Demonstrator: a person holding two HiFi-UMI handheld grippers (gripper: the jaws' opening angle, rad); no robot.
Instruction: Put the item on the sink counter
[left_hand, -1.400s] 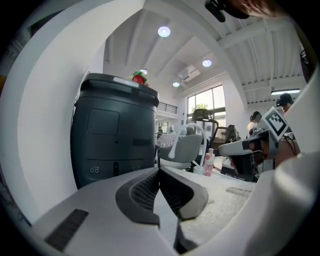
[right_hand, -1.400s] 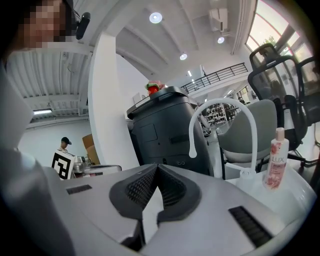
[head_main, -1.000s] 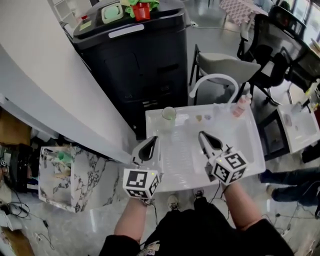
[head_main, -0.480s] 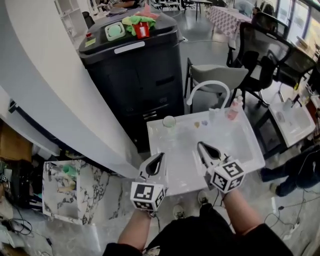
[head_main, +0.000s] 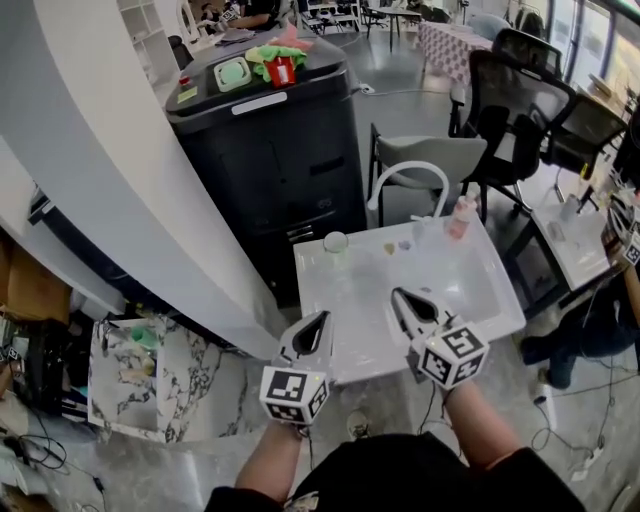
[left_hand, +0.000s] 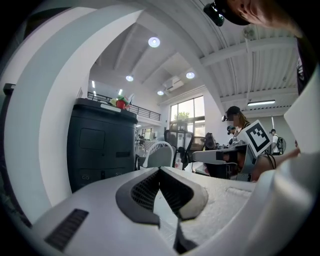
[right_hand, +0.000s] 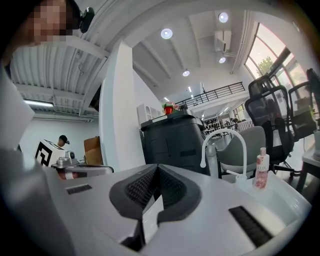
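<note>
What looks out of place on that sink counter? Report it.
Nothing stands out. On the sink counter the cup and the pink bottle stand upright along its back edge, two small pieces lie between them, and no spill shows.

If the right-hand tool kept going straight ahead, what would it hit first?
Probably the black cabinet behind the sink counter, since the right tool points across the counter towards it. The clear cup at the counter's back edge sits near that line; depth is unclear.
</note>
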